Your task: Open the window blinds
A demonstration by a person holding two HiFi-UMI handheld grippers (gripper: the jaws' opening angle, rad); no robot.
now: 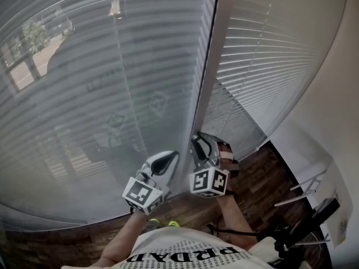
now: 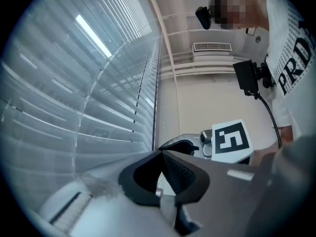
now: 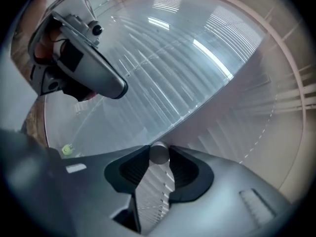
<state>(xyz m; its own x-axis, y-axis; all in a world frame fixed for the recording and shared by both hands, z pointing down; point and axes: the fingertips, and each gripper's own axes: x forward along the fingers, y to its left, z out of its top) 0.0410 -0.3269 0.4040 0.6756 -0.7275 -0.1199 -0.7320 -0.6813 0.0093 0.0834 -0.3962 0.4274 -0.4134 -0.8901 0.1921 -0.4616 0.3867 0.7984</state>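
Grey slatted blinds [image 1: 95, 88] cover the big window on the left, and a second set of blinds [image 1: 269, 49] hangs right of the upright frame post [image 1: 208, 72]. My right gripper [image 1: 196, 140] is at the foot of that post, shut on the round grey end of the blind wand [image 3: 159, 153], which sits between its pads. My left gripper [image 1: 167, 160] hangs just left of it, close to the left blinds, with its jaws meeting at the tips and nothing between them. The left gripper view shows the blinds [image 2: 74, 93] edge-on and the right gripper's marker cube [image 2: 231, 141].
Dark wooden floor [image 1: 263, 178] lies below the windows. A white wall [image 1: 331, 94] closes in on the right. A black stand with a cable [image 1: 303, 228] is at the lower right, and the person's torso in a white shirt [image 1: 190, 254] is at the bottom.
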